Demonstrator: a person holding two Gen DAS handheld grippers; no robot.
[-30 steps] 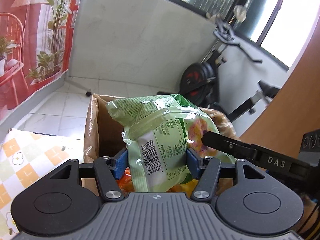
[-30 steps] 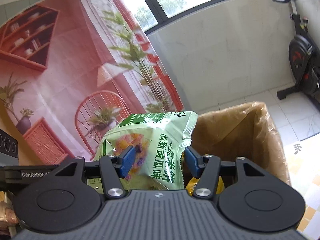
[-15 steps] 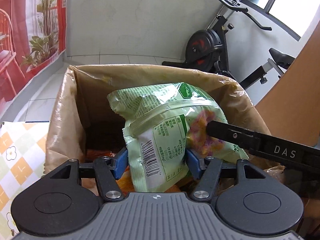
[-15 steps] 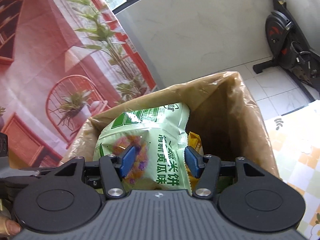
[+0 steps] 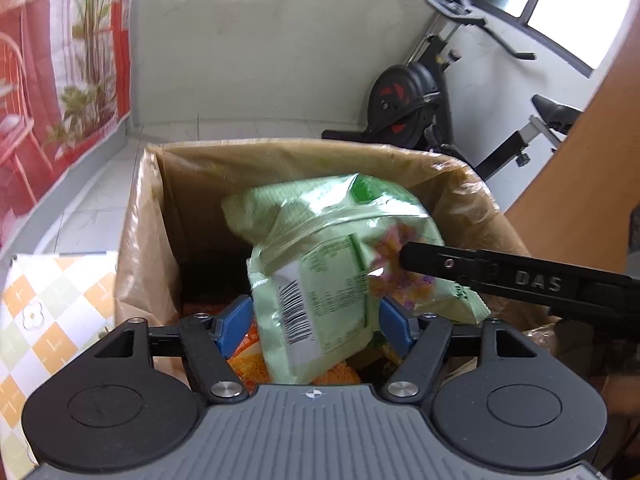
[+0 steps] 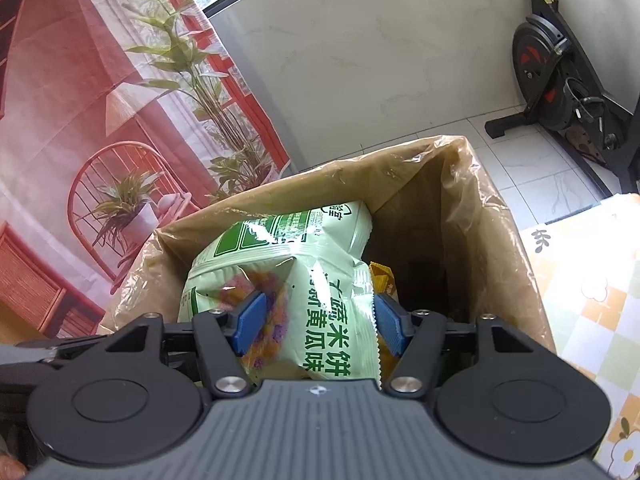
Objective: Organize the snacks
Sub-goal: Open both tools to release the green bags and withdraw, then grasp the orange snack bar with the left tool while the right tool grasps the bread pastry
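Inside, the lined cardboard box (image 5: 148, 216) held a green snack bag (image 5: 320, 276) over orange packets (image 5: 248, 364). Both the left tongs (image 5: 316, 324) and right tongs (image 6: 318, 322) were opening, blue pads flanking the bag, their contact unclear.

snack bag (image 5: 320, 248): pale green | box (image 5: 168, 200): brown | tablecloth (image 5: 40, 304): orange-white checks

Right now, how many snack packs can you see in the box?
3 at least: the green bag on top, between both grippers' opening jaws; an orange pack under it at the near side; a yellow pack beside it. More may be hidden underneath.
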